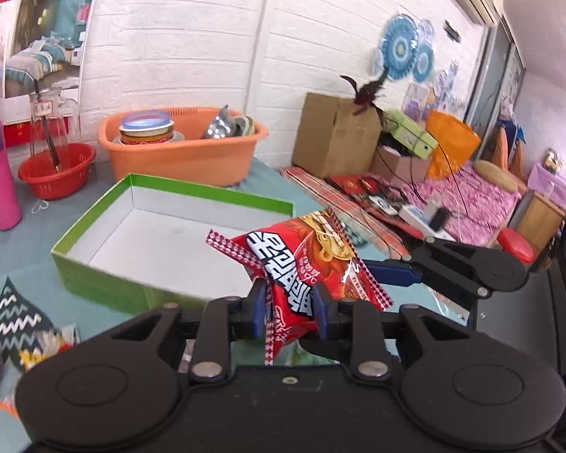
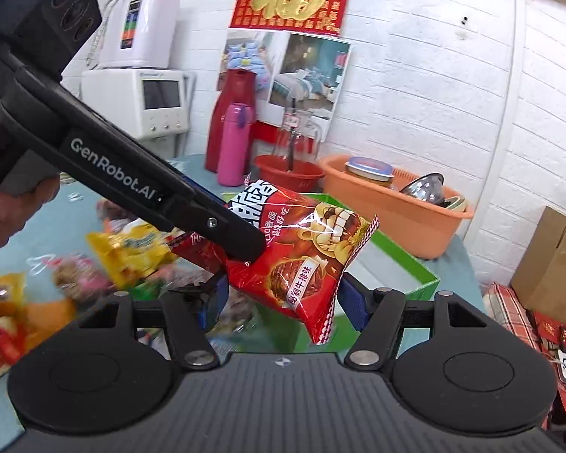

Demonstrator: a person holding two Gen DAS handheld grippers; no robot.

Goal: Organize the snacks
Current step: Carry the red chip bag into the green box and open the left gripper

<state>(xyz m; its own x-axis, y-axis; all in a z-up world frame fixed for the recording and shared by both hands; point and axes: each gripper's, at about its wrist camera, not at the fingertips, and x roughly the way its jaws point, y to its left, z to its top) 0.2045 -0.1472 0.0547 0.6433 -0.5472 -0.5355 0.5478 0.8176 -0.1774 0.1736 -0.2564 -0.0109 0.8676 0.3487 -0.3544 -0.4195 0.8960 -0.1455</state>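
Pinching the red bag [image 1: 302, 264] between its blue fingers [image 1: 258, 302], the left gripper [image 1: 288, 307] holds it up in the air, just this side of the green box [image 1: 94, 264] on the counter [image 1: 275, 177]. Right gripper [image 2: 283, 300]: fingers [image 2: 352, 302] spread wide, the bag's lower corner hanging between them. Loose snacks [image 2: 132, 249] lie off left.

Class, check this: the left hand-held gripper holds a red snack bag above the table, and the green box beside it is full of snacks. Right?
Not quite. The left hand-held gripper does hold the red snack bag, but the left wrist view shows the green box is empty.
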